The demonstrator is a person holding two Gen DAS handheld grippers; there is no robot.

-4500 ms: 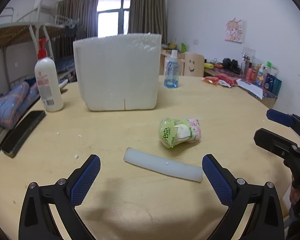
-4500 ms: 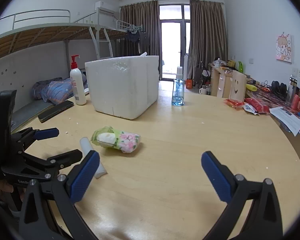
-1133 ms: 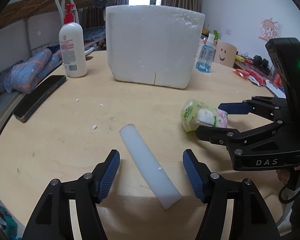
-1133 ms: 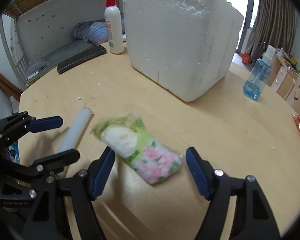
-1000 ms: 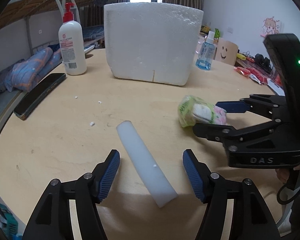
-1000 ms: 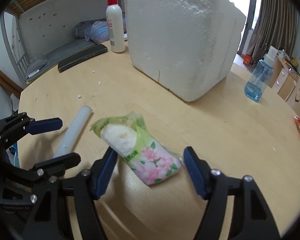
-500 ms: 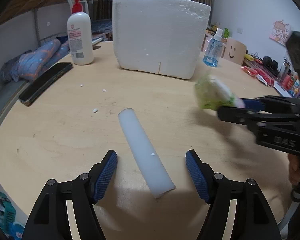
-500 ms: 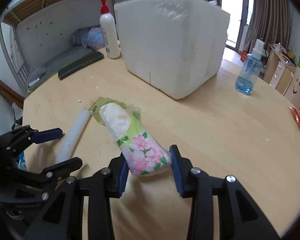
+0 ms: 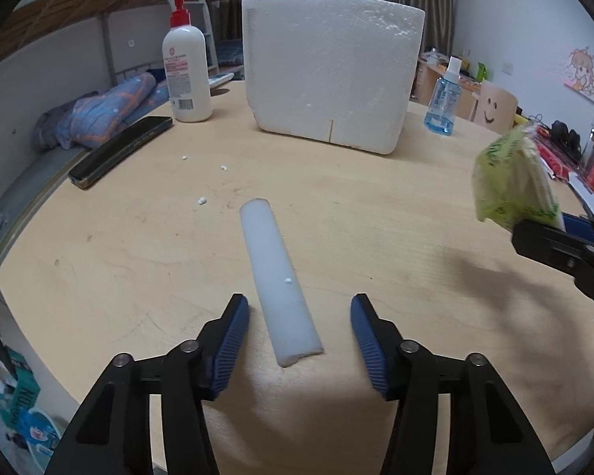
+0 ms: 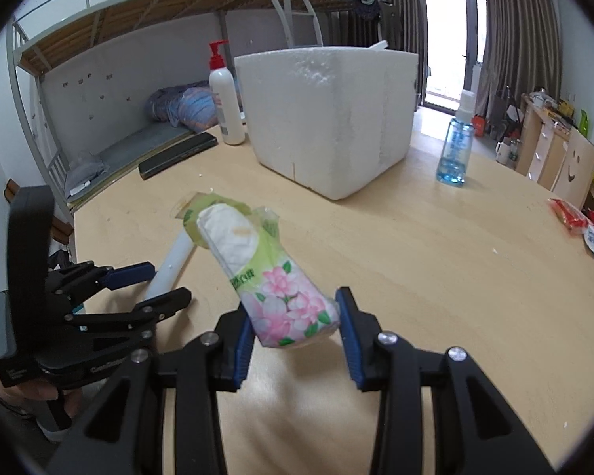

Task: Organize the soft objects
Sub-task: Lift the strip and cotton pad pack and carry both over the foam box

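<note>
A green, flower-printed tissue pack (image 10: 265, 273) hangs above the round wooden table (image 10: 435, 261), my right gripper (image 10: 295, 326) shut on its near end. The same tissue pack (image 9: 511, 182) shows raised at the right edge of the left wrist view. A white foam stick (image 9: 277, 281) lies on the table with its near end between the blue pads of my left gripper (image 9: 299, 330). Those jaws are closing and stand clear of the stick on both sides. A big white foam box (image 9: 332, 79) stands behind, open at the top.
Beside the foam box (image 10: 328, 118) stand a white pump bottle (image 9: 186, 67) on the left and a blue spray bottle (image 9: 443, 99) on the right. A long black case (image 9: 118, 150) lies at the table's left edge. Snack packets (image 10: 582, 221) lie at the far right.
My right gripper closed on the tissue pack and lifted it off the table, up and to the right. My left gripper narrowed around the near end of the foam stick.
</note>
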